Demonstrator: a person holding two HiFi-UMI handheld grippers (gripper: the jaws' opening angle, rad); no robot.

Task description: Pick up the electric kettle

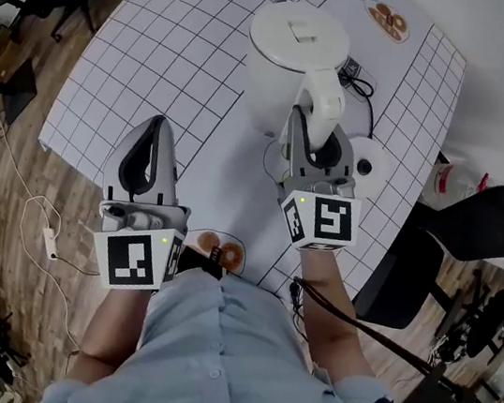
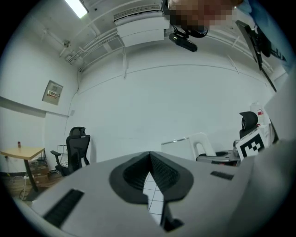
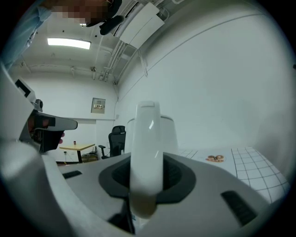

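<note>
The white electric kettle [image 1: 290, 50] is over the grid-patterned table [image 1: 181, 52], lid up, its curved handle [image 1: 321, 98] turned toward me. My right gripper [image 1: 310, 143] is shut on that handle. In the right gripper view the handle [image 3: 145, 152] runs upright between the jaws, with the kettle body [image 3: 170, 134] behind it. I cannot tell whether the kettle rests on the table or hangs above it. My left gripper [image 1: 155, 125] hovers left of the kettle, shut and empty. In the left gripper view its tips [image 2: 149, 155] meet.
The round white kettle base [image 1: 369, 167] with its black cord lies right of the kettle. Doughnut pictures mark the table's far corner [image 1: 390, 20] and near edge [image 1: 221, 250]. A black chair [image 1: 479, 232] stands at the right. A power strip [image 1: 50, 240] lies on the floor at the left.
</note>
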